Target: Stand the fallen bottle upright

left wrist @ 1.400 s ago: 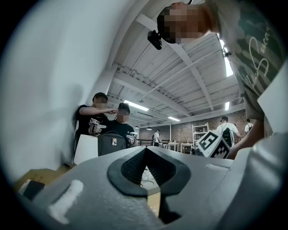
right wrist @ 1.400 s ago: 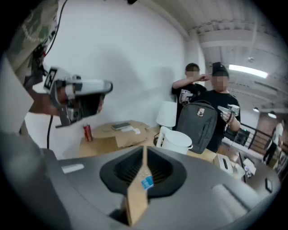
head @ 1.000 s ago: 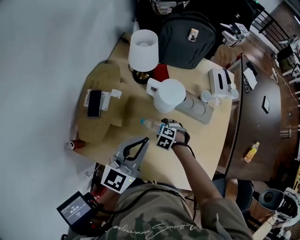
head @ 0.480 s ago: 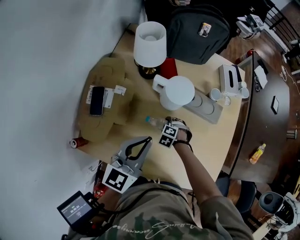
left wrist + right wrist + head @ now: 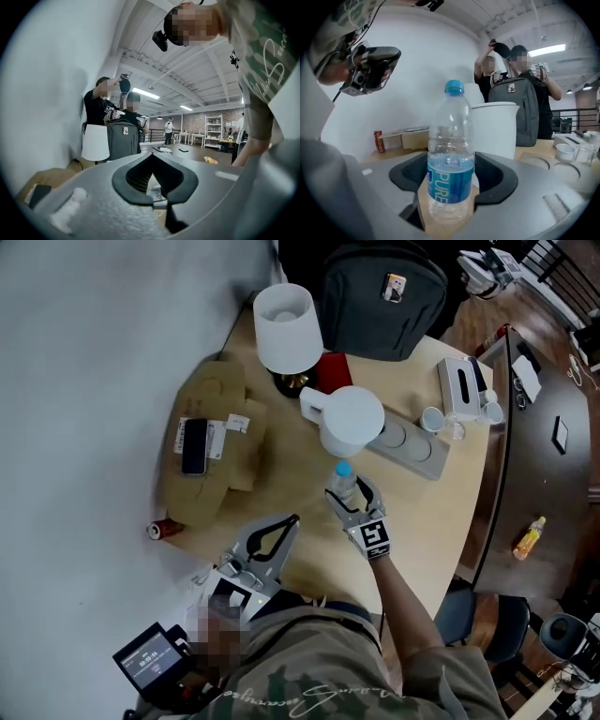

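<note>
A clear water bottle (image 5: 342, 480) with a blue cap and blue label stands upright between the jaws of my right gripper (image 5: 346, 493), over the wooden table (image 5: 422, 512) just in front of the white jug. In the right gripper view the bottle (image 5: 451, 154) fills the middle, and my right gripper (image 5: 451, 182) is shut on its lower half, a pad on each side. Whether its base rests on the table I cannot tell. My left gripper (image 5: 292, 519) hangs at the table's near edge, jaws shut and empty; its tips meet in the left gripper view (image 5: 152, 157).
A white jug (image 5: 352, 420) stands right behind the bottle, with a grey tray (image 5: 424, 457) of cups beside it. A white lamp (image 5: 286, 329), a black backpack (image 5: 384, 296) and a tissue box (image 5: 459, 385) line the back. A cardboard box (image 5: 211, 465) and red can (image 5: 167, 529) lie left.
The bottle lay on its side in the right gripper a second ago; now the gripper has rolled and risen, and the bottle stands upright. The left gripper has hardly moved.
</note>
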